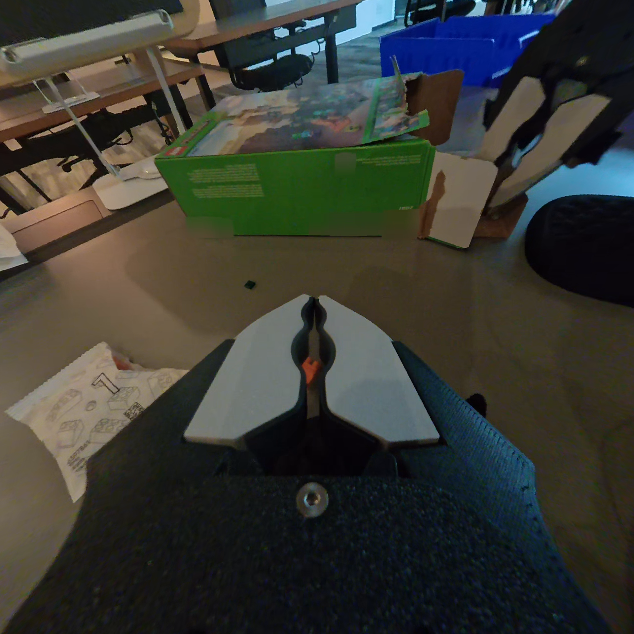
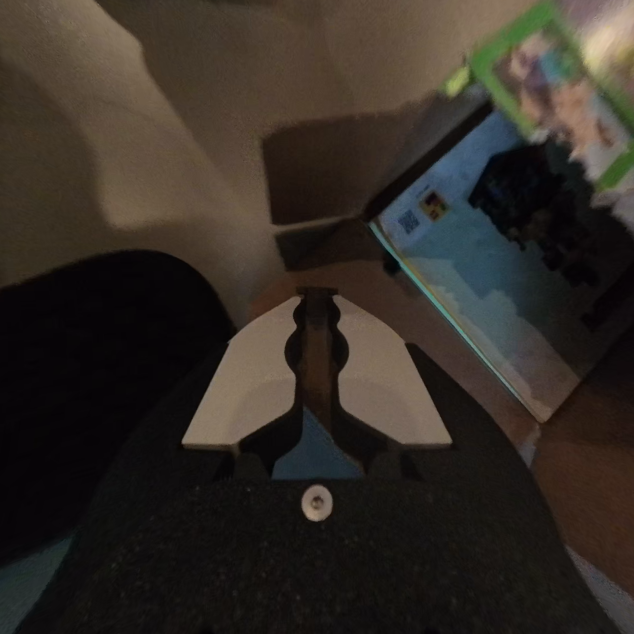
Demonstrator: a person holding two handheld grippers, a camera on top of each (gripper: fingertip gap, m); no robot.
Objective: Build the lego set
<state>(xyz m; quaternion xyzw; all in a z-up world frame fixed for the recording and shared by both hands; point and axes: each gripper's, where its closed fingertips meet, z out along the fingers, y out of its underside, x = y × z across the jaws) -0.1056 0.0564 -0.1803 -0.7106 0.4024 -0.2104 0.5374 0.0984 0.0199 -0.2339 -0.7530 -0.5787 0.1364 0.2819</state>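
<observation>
The green box (image 1: 298,192) lay flat on the counter (image 1: 171,291), picture side up, its torn end flaps (image 1: 456,199) hanging open to the right. Inside its open end, seen from the right wrist view, a booklet (image 2: 480,291) with a pale blue cover lay tilted, though the blur hid its detail. A white paper bag (image 1: 85,404) printed with brick outlines lay crumpled on the counter at the near left, torn open at its top, something orange showing there. A tiny dark piece (image 1: 249,284) sat alone on the counter between box and bag. A small orange piece (image 1: 311,372) showed low between the fingers of the left tool (image 1: 315,300).
</observation>
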